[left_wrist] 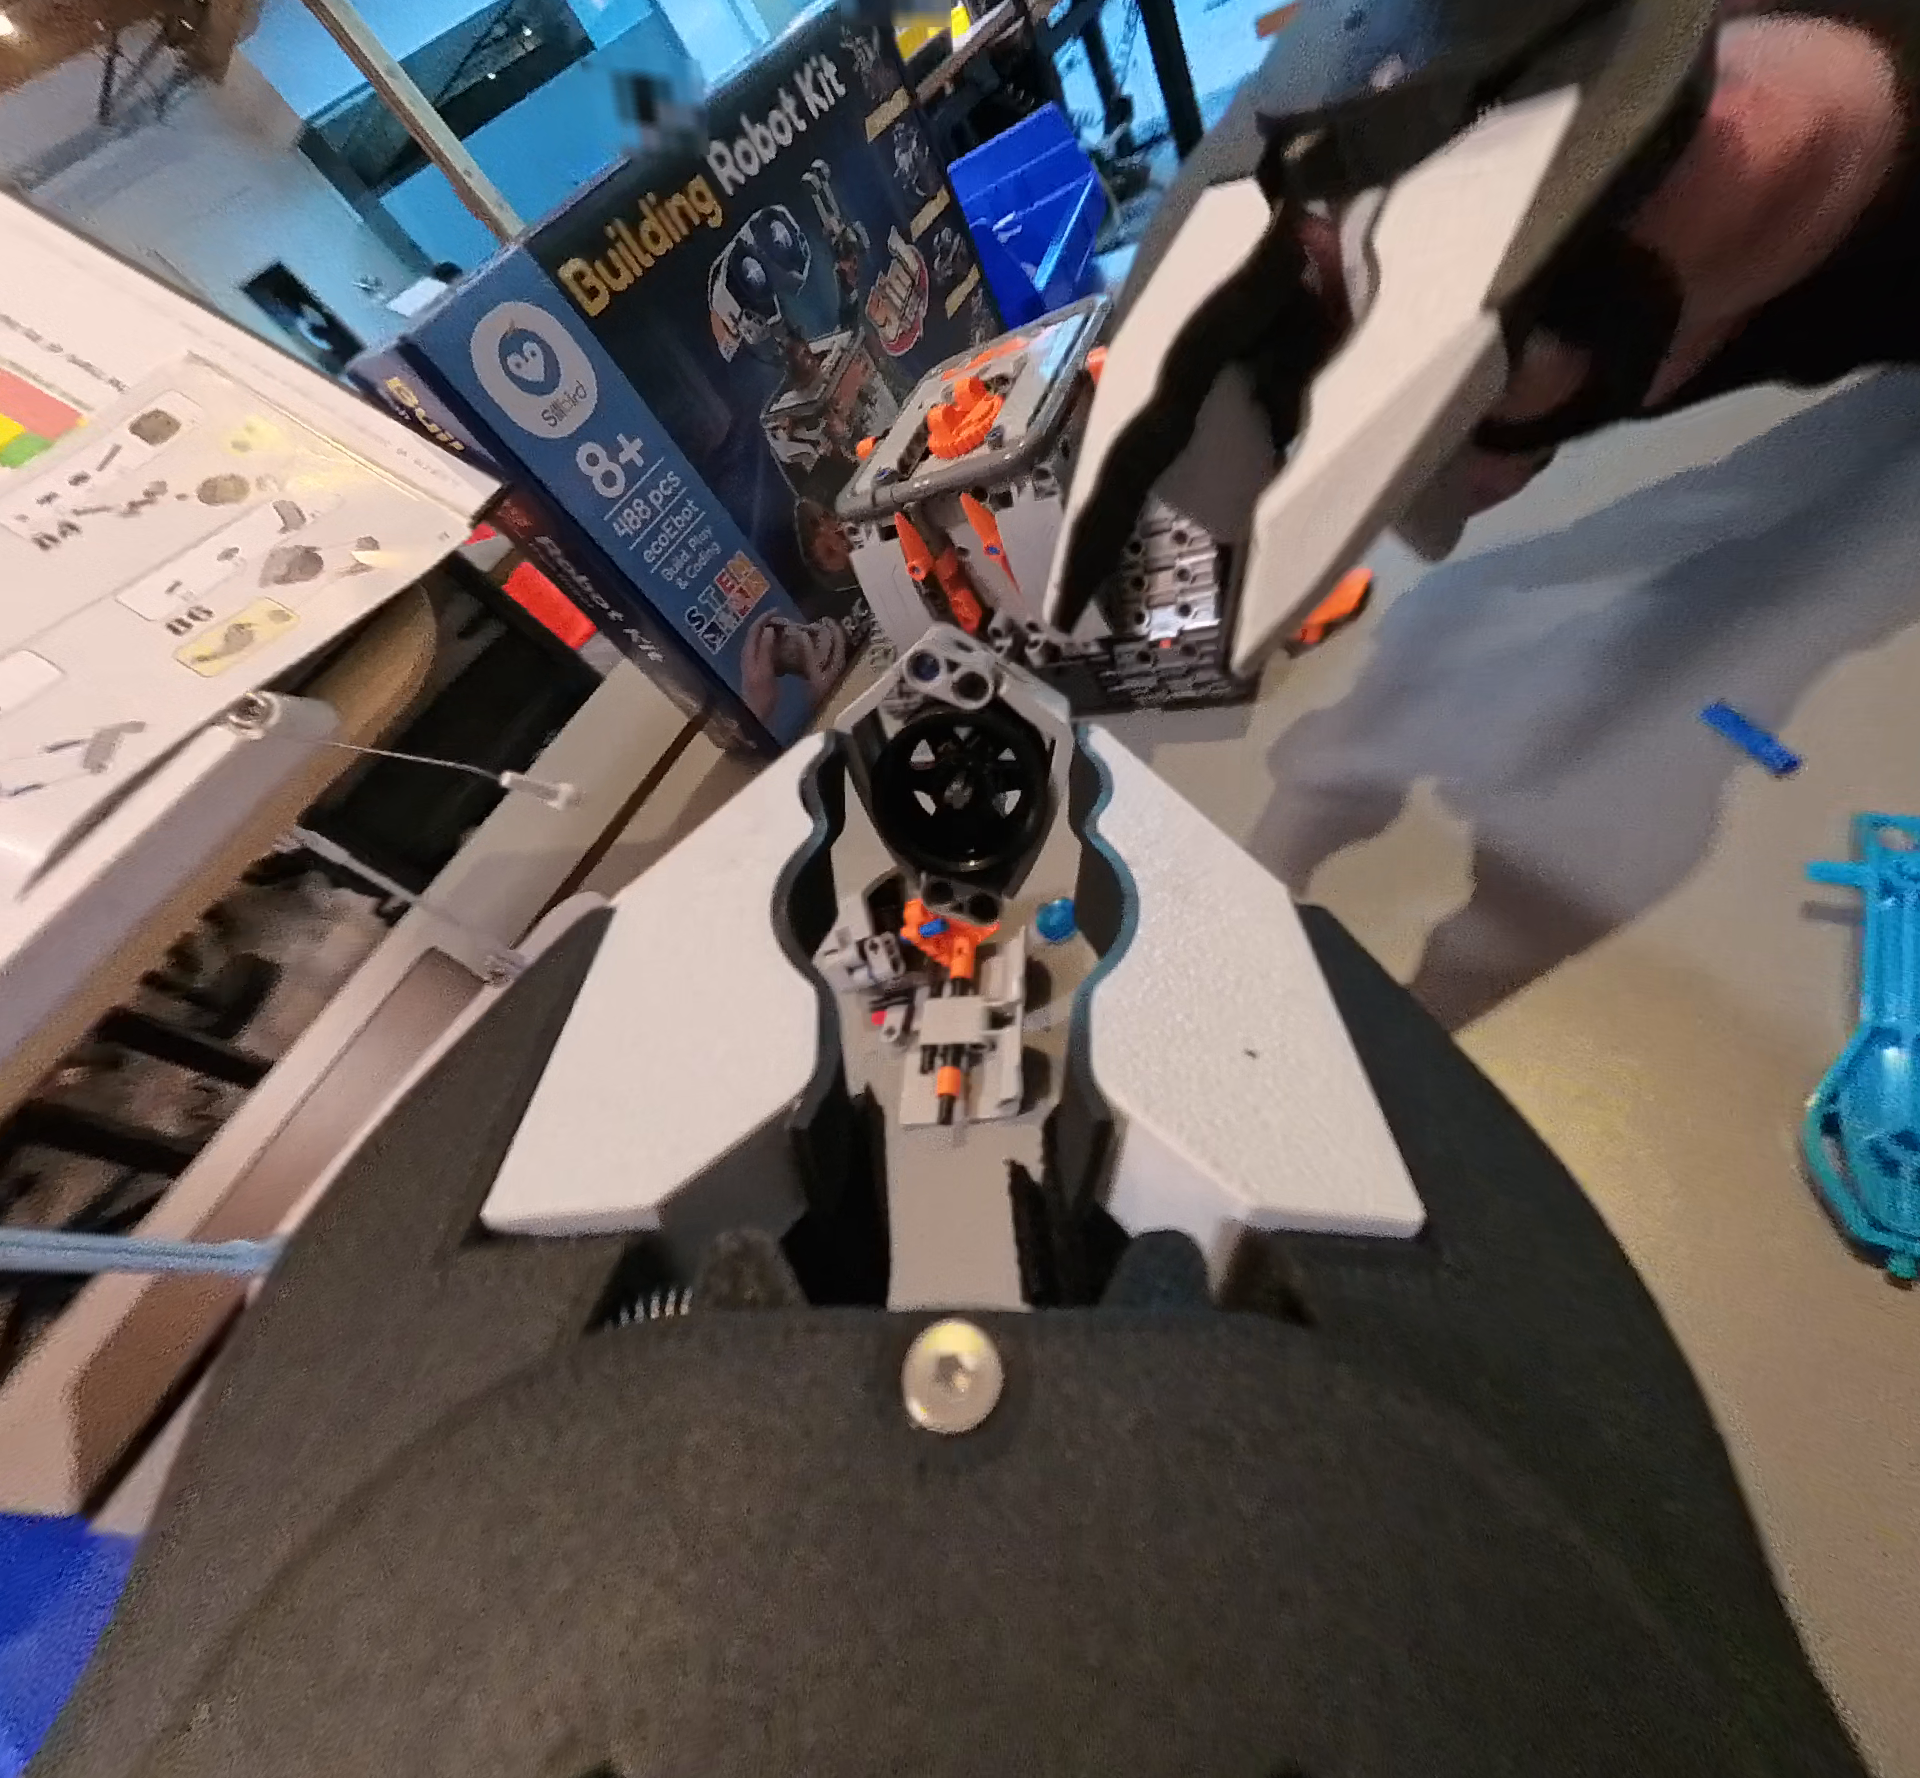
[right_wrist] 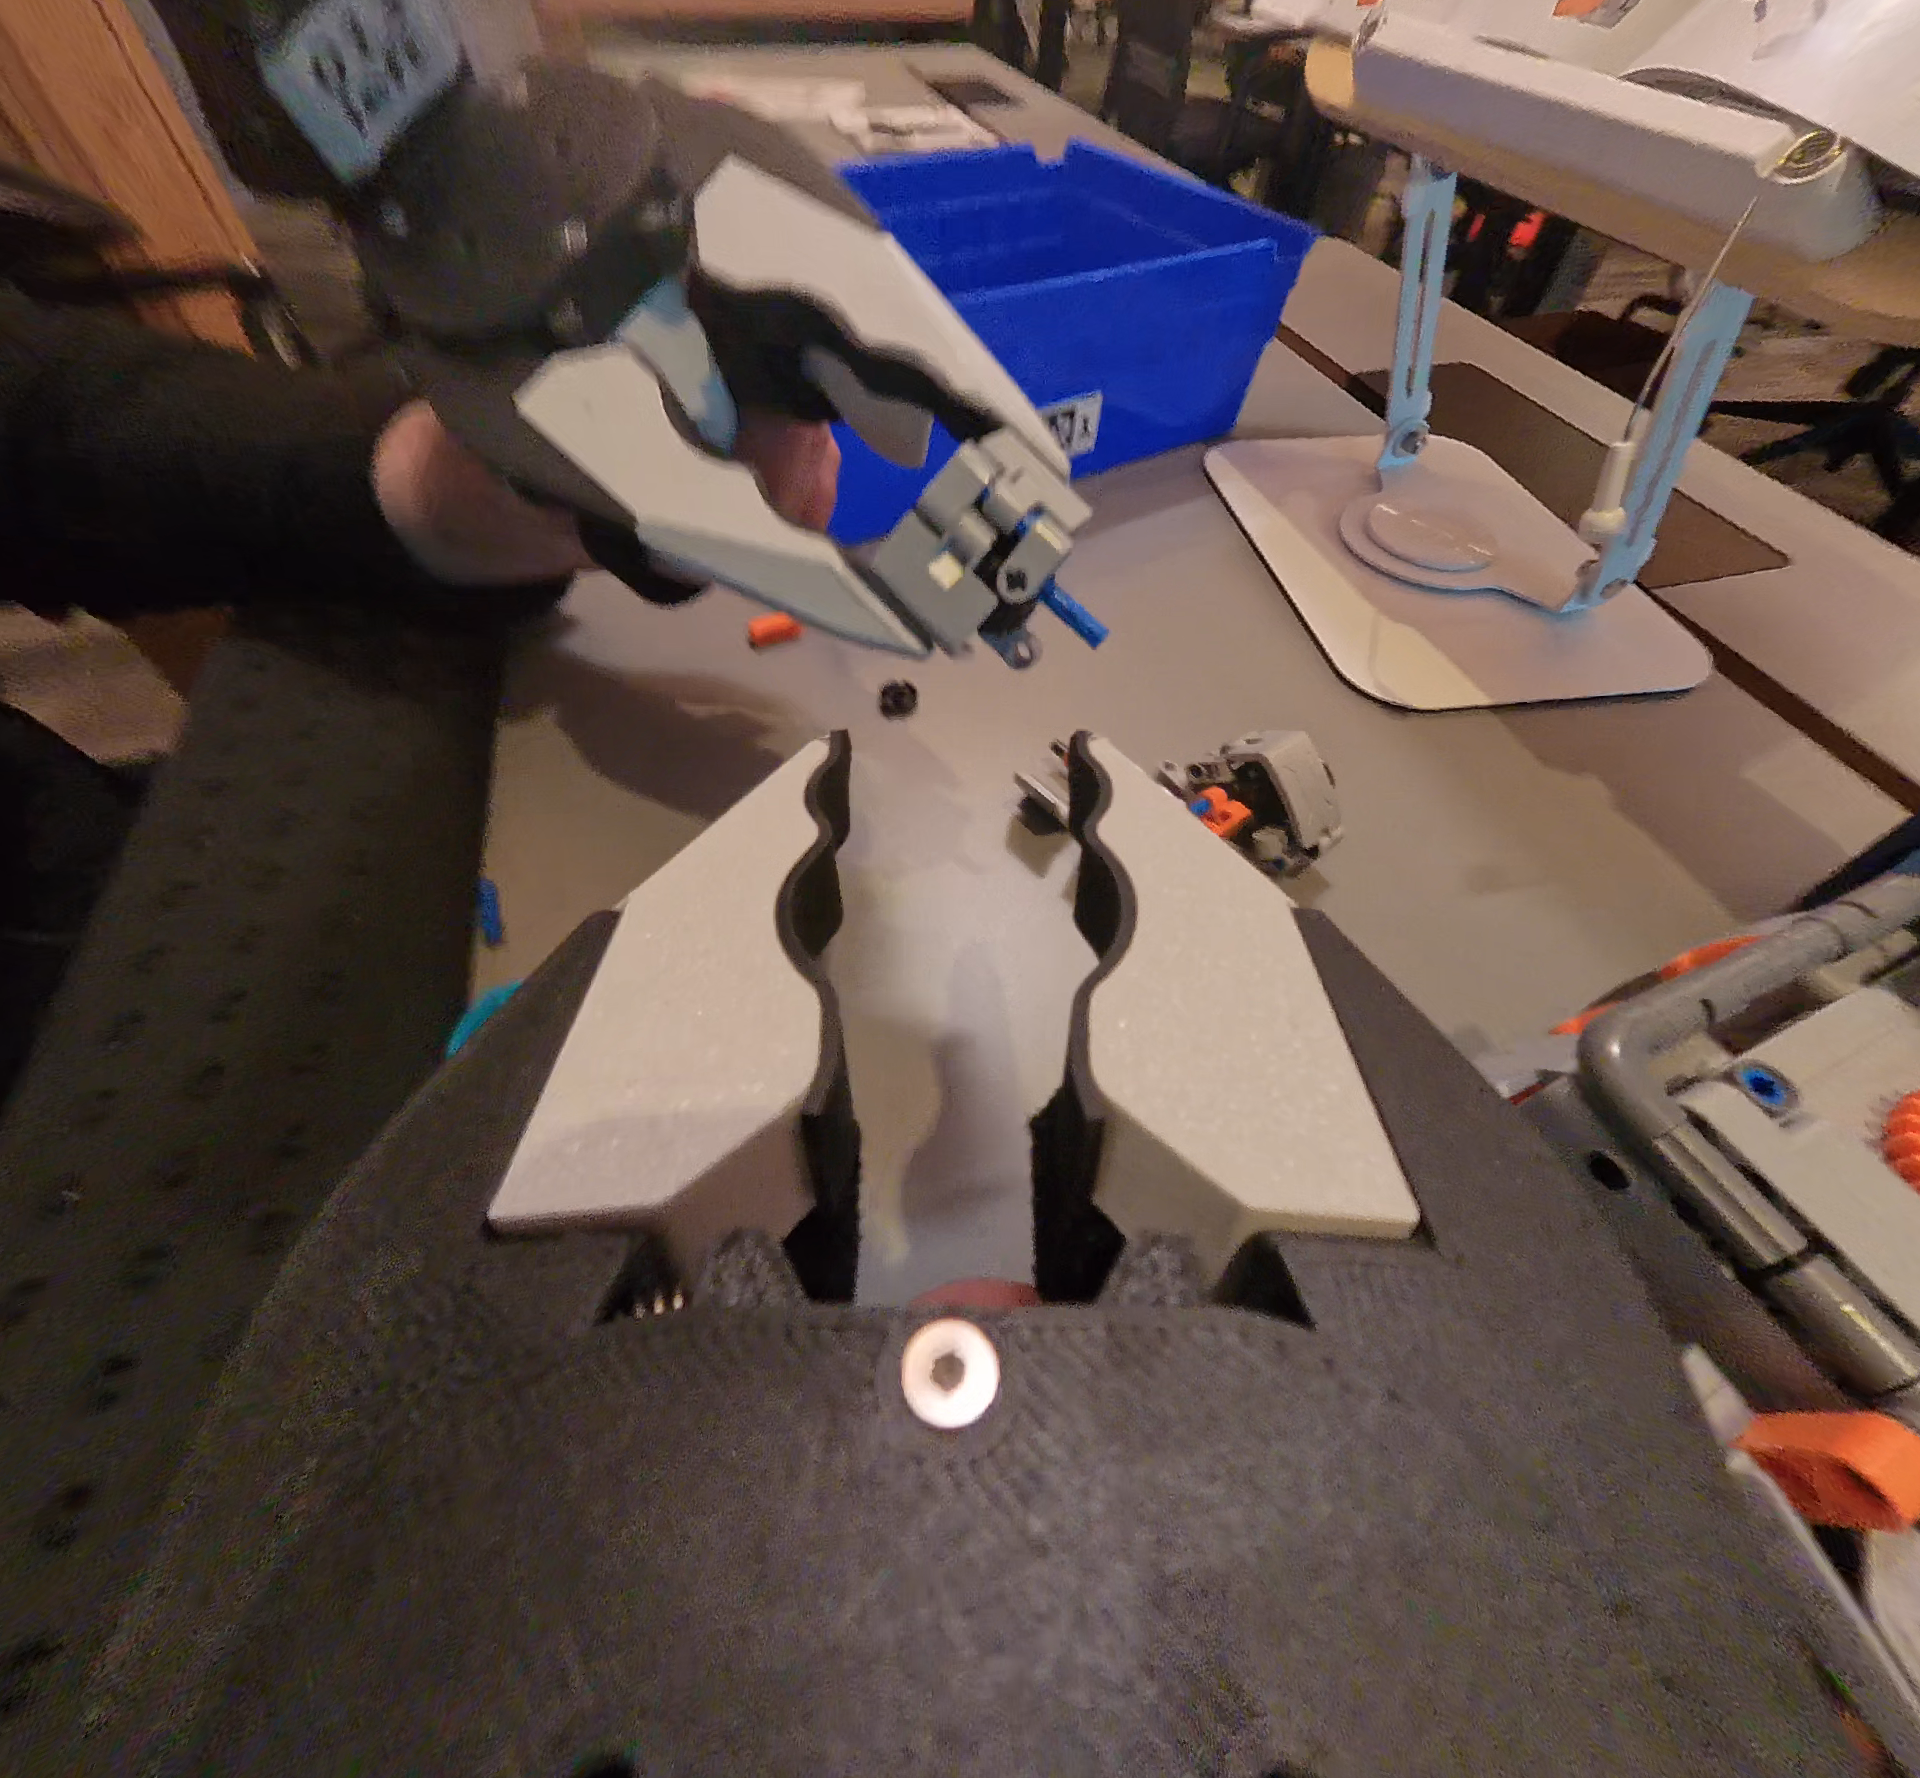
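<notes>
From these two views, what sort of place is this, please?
Probably a workshop or hobby lab. A building-kit box stands on the grey table beside a half-built brick model, an instruction booklet rests on a stand, and the left claw grips a small wheeled assembly.

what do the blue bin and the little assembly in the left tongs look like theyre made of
Blue bin: looks like moulded plastic, glossy, with soft highlights on thin smooth walls.
Assembly in the left tongs: probably hard plastic building-kit parts, grey and orange beams with pin holes; the black wheel looks semi-gloss, and whether it is rubber or plastic cannot be told.
</notes>
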Demonstrator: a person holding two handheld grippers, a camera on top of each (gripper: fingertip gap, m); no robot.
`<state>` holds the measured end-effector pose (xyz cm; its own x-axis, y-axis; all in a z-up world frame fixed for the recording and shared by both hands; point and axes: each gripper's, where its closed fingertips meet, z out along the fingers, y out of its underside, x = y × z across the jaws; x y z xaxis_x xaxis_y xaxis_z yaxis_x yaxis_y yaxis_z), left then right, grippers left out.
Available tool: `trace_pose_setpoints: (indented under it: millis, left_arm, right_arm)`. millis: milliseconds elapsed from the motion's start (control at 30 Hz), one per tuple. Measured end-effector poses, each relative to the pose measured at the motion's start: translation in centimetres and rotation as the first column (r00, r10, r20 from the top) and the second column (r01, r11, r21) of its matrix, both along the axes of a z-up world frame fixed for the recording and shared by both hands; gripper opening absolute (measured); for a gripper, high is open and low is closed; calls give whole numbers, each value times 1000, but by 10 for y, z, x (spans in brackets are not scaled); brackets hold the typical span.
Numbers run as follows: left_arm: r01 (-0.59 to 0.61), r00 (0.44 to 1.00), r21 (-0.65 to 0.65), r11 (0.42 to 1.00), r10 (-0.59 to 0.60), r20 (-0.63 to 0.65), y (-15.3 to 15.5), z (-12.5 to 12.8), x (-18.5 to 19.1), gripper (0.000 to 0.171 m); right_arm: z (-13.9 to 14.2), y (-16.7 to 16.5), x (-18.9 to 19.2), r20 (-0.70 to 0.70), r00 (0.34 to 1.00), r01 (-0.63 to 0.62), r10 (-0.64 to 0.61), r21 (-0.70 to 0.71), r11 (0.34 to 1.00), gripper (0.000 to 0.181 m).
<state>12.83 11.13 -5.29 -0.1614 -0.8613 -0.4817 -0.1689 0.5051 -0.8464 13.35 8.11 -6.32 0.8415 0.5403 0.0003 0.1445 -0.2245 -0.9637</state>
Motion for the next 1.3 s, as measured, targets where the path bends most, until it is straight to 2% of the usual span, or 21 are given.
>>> trace_pose_setpoints:
  millis: [133,233,400,533,633,800,1300]
  left_arm:
    - [-33,999,181,983,34,-3,-7,-3,1,41]
    - [-52,998,304,951,60,-18,-15,-8,2,41]
    - [-87,992,439,894,118,-45,-20,-19,6,40]
    - [-69,991,518,853,117,-60,-30,-26,7,40]
    - [-53,992,535,843,107,-71,-36,-30,8,40]
    - [-44,993,516,856,93,-69,-35,-31,9,40]
    - [-37,995,375,926,68,-70,-28,-26,10,39]
  right_arm:
    - [14,2,8,-237,971,2,-5,-12,1000,40]
    - [14,3,7,-324,946,-15,2,-39,999,42]
    - [1,3,-5,-260,966,-36,12,-88,996,44]
    - [-10,4,-12,-228,974,-44,14,-126,991,43]
    - [-17,4,-12,-174,985,-30,5,-143,989,35]
    - [-16,4,-9,-132,991,-7,-10,-130,992,33]
    - [-2,5,7,-141,988,45,-56,-79,996,30]
